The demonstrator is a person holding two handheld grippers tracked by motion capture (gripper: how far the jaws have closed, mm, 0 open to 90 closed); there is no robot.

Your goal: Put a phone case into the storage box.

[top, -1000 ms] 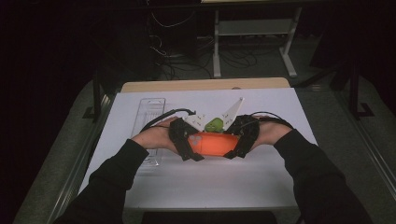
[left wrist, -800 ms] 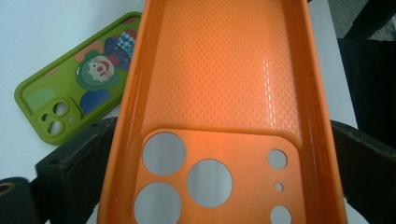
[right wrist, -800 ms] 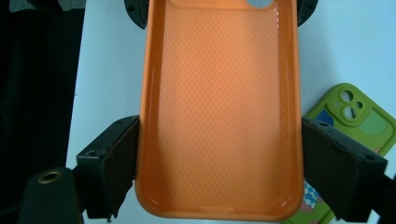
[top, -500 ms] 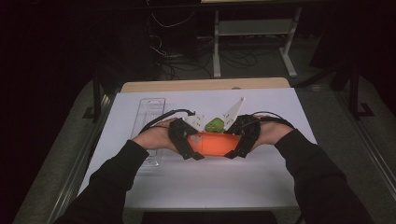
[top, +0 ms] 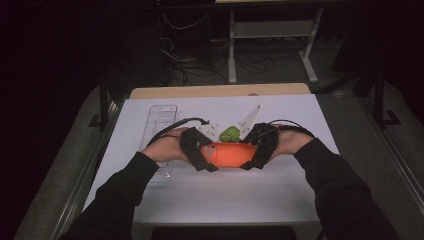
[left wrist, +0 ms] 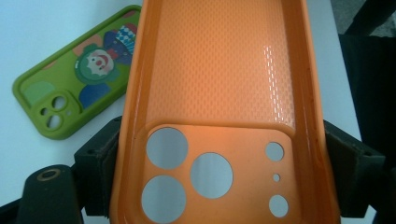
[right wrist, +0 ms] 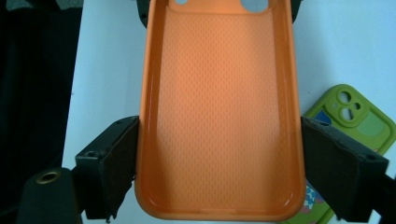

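High view: orange soft-plastic phone case (top: 227, 154) held over white table sheet (top: 200, 200), left gripper (top: 200, 152) just closed onto its camera-hole end, right gripper (top: 257, 150) clamps the other end. Green cartoon-print phone case (top: 230, 134) just behind.

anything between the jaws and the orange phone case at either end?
Nothing visible. The left gripper has just closed on the orange case at its camera-hole end; the right gripper clamps the other end. The green case lies alongside.
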